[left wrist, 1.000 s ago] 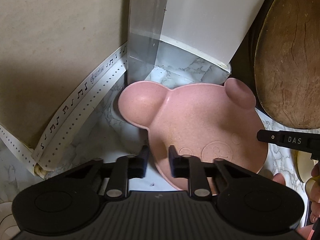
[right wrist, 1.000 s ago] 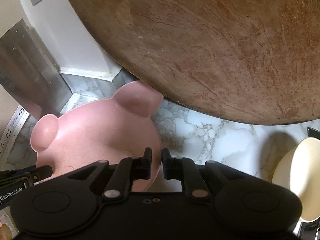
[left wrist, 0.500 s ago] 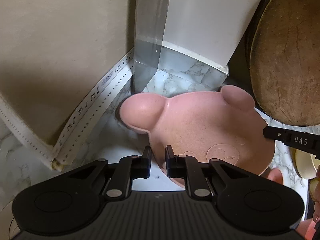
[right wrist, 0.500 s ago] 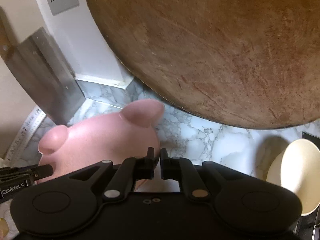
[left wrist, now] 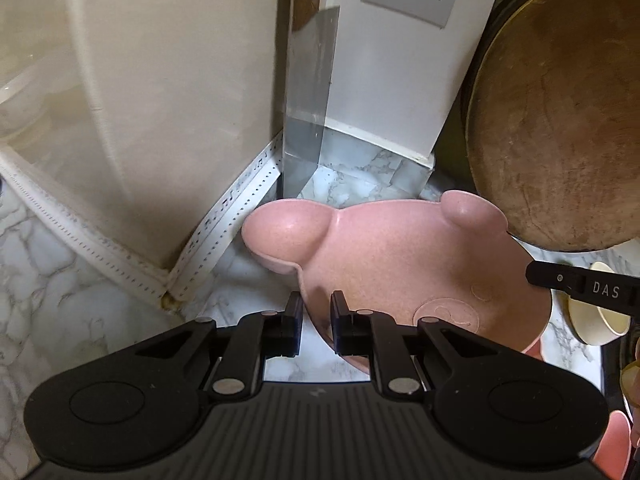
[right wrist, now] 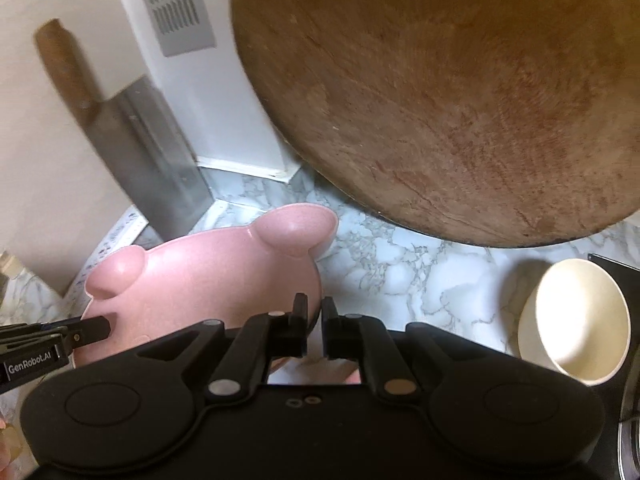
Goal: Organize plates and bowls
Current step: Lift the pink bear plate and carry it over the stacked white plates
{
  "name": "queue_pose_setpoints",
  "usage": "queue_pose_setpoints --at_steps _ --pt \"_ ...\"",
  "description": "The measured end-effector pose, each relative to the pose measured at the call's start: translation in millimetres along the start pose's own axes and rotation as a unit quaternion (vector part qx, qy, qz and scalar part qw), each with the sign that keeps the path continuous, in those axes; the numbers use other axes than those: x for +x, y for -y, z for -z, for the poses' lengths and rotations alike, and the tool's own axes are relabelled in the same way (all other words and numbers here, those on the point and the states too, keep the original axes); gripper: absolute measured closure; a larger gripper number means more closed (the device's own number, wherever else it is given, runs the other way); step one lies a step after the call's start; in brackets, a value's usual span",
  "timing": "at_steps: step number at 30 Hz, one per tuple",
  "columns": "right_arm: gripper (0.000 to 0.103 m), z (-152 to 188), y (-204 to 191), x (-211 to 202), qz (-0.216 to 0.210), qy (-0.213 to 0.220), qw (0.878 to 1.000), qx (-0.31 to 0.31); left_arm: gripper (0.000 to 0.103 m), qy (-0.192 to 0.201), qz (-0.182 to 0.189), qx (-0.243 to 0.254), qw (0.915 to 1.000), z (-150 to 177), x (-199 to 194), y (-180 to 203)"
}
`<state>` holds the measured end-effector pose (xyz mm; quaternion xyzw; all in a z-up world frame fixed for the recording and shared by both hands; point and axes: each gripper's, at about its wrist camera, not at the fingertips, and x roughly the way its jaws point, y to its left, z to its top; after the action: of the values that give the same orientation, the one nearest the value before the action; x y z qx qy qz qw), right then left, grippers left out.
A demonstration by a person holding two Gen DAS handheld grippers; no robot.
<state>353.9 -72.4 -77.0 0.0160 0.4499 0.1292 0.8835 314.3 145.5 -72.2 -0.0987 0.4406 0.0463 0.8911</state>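
A marble-patterned counter (right wrist: 420, 272) runs into a corner of pale wall ahead of both tools. Up and to the right of the right gripper (right wrist: 314, 312), a big round wooden board (right wrist: 460, 92) leans at the back, its lower edge on the counter. Ahead and to the left of that gripper a cleaver (right wrist: 156, 160) stands against the wall.

Directly in front of both tools is the pink plate (left wrist: 400, 264), mouse-shaped with two round ear cups, turned underside up and tilted, its ears pointing away toward the corner. The left gripper (left wrist: 316, 316) is clamped on the plate's near left rim; the right gripper pinches the near right rim, jaws almost together. The plate looks clear of the counter, carried between the two.

To the right of the right gripper, well apart from the plate, a cream bowl (right wrist: 576, 320) sits on the counter.

This looks like the carrying step: the plate is picked up and on its way to wherever plates go. Next, both hands must travel together, keeping the rim from twisting, and the ears must clear the board.
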Motion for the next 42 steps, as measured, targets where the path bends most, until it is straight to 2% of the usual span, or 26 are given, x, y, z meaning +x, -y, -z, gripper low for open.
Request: queue_pose_setpoints --at_steps 13,21,31,38,42 --pt "0.094 39 -40 -71 -0.027 0.036 0.999 -0.031 0.089 0.046 0.000 -0.021 0.9987 34 -81 -28" --pt "0.094 64 -81 -95 -0.063 0.044 0.995 -0.066 0.089 0.062 -0.022 -0.037 0.9972 69 -124 -56" --pt "0.093 90 -133 -84 -0.091 0.033 0.989 -0.109 0.089 0.064 -0.058 -0.078 0.9933 100 -147 -107" --pt "0.093 107 -159 -65 -0.091 0.020 0.989 -0.112 0.089 0.059 -0.084 -0.077 0.9918 110 -138 -135" --pt "0.093 113 -164 -55 -0.085 0.013 0.991 -0.105 0.089 0.048 -0.085 -0.078 0.9921 113 -126 -146"
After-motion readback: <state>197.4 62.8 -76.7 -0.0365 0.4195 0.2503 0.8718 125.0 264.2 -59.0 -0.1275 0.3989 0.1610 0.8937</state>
